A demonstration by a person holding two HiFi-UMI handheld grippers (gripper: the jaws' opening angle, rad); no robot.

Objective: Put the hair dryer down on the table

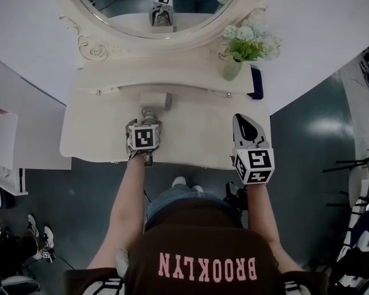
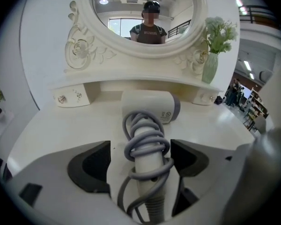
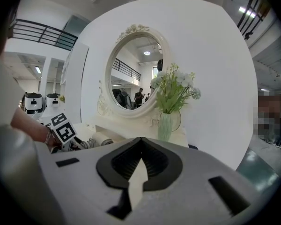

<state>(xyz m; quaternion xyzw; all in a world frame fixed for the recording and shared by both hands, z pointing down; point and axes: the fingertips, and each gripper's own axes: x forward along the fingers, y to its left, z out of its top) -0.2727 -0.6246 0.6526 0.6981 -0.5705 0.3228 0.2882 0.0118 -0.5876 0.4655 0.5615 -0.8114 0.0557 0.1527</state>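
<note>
The white hair dryer (image 1: 155,101) lies on the cream dressing table (image 1: 197,141), nozzle toward the mirror. A grey cord is coiled round its handle (image 2: 147,149). My left gripper (image 1: 149,118) stands open around that handle. In the left gripper view the dark pads (image 2: 91,165) sit apart from the handle, with a gap on each side. My right gripper (image 1: 243,123) hovers over the table's right part, shut and with nothing in it. In the right gripper view its jaws (image 3: 141,142) meet at the tips.
An oval mirror (image 1: 141,11) in an ornate frame rises behind a low shelf (image 1: 172,78) at the table's back. A green vase of pale flowers (image 1: 232,69) stands on the shelf's right end, with a dark object (image 1: 256,82) beside it. The person's knees are against the front edge.
</note>
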